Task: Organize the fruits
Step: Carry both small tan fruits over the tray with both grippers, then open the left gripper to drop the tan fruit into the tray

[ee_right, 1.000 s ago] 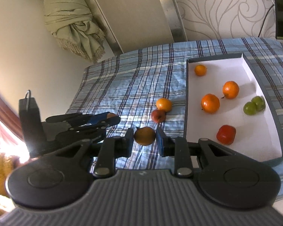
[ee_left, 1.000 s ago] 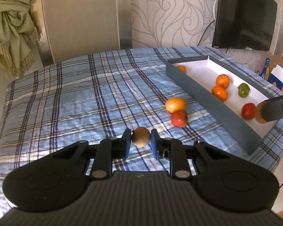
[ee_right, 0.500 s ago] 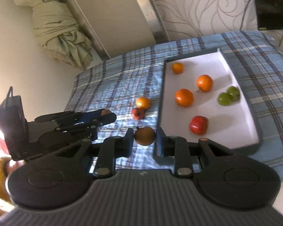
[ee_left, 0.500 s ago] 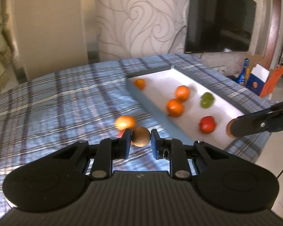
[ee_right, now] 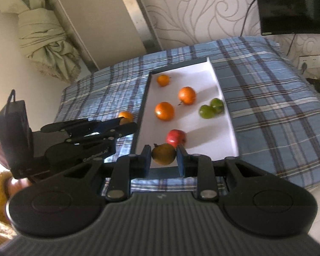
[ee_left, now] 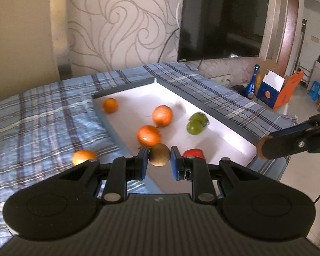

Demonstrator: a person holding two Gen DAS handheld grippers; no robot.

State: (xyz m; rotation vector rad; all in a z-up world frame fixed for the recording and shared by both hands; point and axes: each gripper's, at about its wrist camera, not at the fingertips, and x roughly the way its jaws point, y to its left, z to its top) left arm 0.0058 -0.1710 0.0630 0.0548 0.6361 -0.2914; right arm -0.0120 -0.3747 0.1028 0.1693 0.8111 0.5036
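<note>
Six fruits already lay in the tray (ee_right: 226,115): a small orange (ee_right: 163,80) at the far end, two larger oranges (ee_right: 164,111) mid-tray, a pair of green fruits (ee_right: 211,108) against the right wall, and a red fruit (ee_right: 175,137) nearest the cameras. One orange fruit (ee_left: 83,157) was left on the bed (ee_left: 42,117), just outside the tray's left wall. Anything else loose on the bed could have been hidden behind the tools. So the job looked mostly done, with two carried pieces to set down and at least that one to fetch.

The left tool (ee_left: 159,162) was closed snugly on a round brown fruit (ee_left: 159,154), held off the bed over the tray's near left corner. The right tool (ee_right: 163,160) was likewise clamped on a yellow-brown pear (ee_right: 163,154), hanging above the tray's near edge, just in front of the red fruit. Both tools pointed down toward the tray, well apart from one another.
</note>
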